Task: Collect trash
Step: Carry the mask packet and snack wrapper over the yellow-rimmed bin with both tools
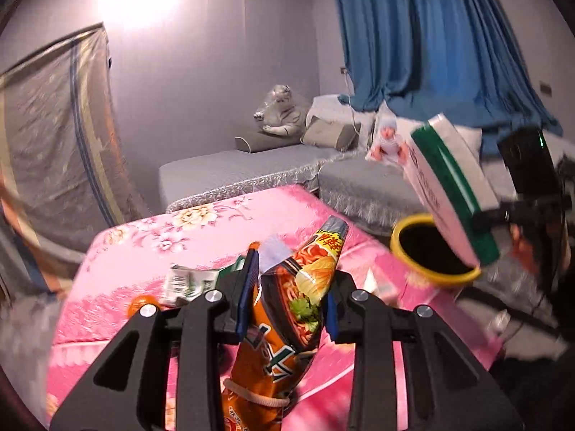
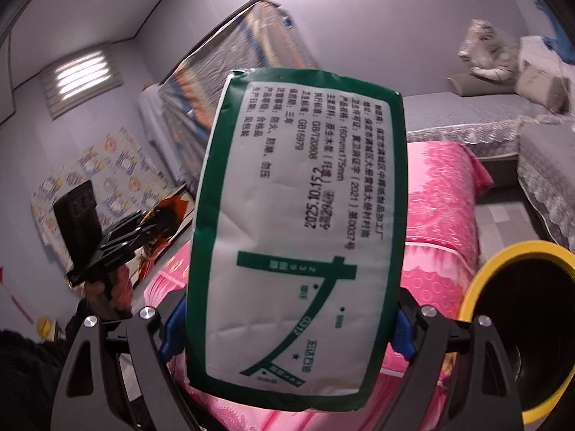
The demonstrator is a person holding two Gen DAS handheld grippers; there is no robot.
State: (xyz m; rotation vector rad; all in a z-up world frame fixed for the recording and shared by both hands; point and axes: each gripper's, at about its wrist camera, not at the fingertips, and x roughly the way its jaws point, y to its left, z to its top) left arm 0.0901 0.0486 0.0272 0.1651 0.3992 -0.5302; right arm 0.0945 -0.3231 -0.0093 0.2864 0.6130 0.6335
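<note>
Left wrist: left gripper clamped on noodle packet; right gripper gripping tissue pack (green-bordered).

The tissue pack filled the middle of the right wrist view, hiding most of the pink bedspread behind it. The yellow-rimmed bin was cut off at the right edge. In the left wrist view, the noodle packet ran off the bottom edge, and a crumpled wrapper lay partly hidden behind the gripper's finger.
</note>
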